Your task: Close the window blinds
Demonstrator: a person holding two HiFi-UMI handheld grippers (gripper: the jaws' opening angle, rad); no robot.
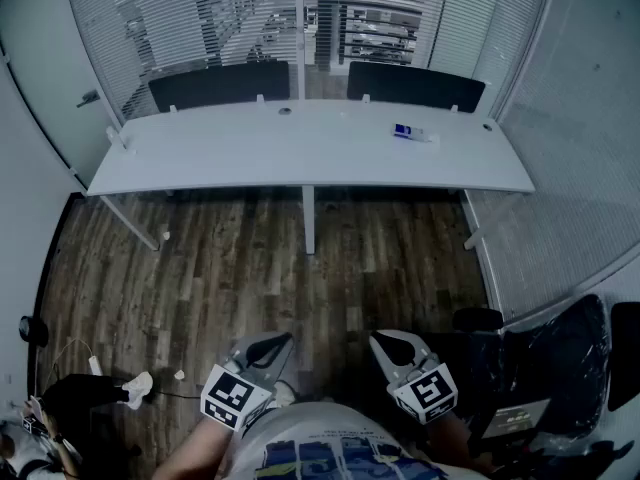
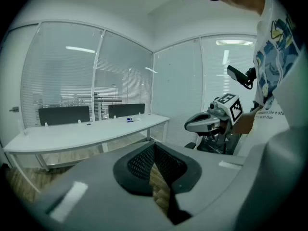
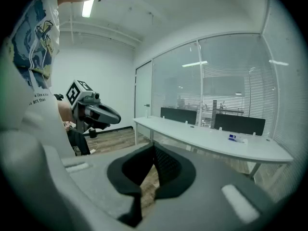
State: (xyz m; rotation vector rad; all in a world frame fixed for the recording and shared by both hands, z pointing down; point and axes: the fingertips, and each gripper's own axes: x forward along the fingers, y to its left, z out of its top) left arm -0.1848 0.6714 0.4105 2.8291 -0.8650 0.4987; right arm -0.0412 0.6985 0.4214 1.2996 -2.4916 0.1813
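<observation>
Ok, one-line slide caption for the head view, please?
Shut and empty, the left gripper and right gripper hover near the person's waist, facing the white desk and see-through window blinds.
</observation>
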